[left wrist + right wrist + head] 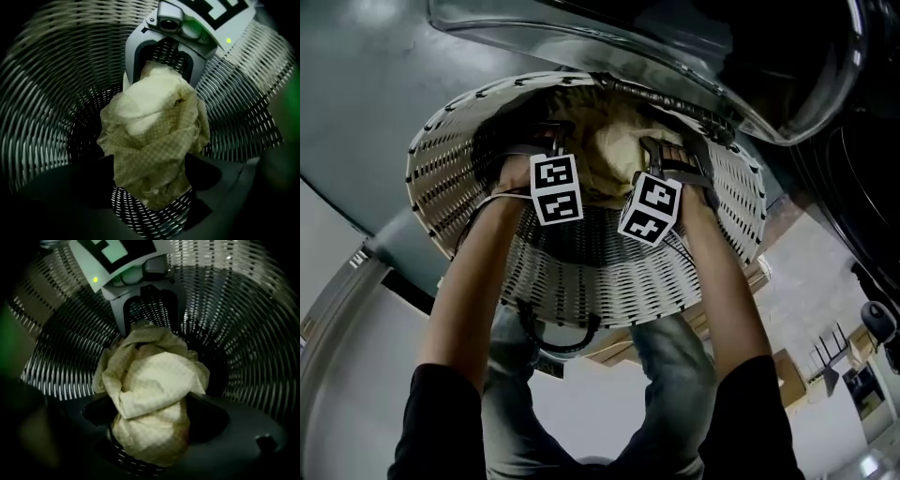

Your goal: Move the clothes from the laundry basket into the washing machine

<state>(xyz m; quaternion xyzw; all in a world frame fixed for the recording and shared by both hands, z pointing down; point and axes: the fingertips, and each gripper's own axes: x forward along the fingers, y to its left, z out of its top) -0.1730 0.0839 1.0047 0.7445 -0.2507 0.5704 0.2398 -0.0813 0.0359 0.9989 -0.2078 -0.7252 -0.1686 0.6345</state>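
Note:
A crumpled pale yellow checked cloth point(609, 155) lies at the bottom of the white woven laundry basket point(600, 281). Both grippers reach down into the basket from opposite sides of the cloth. My left gripper point(539, 141) stands with its jaws wide apart, and the cloth point(154, 140) bulges up between them; the dark pads flank it without visibly squeezing it. My right gripper point(675, 155) is spread just as wide around the same cloth point(150, 394). Each gripper view shows the other gripper across the cloth: the right one point(161, 51) and the left one point(140, 301).
The washing machine's round glass door point(656, 47) hangs open just beyond the basket's far rim, with the dark machine front point(853, 187) to the right. The basket has a dark handle point(558, 337) on its near side, above the person's knees point(666, 375).

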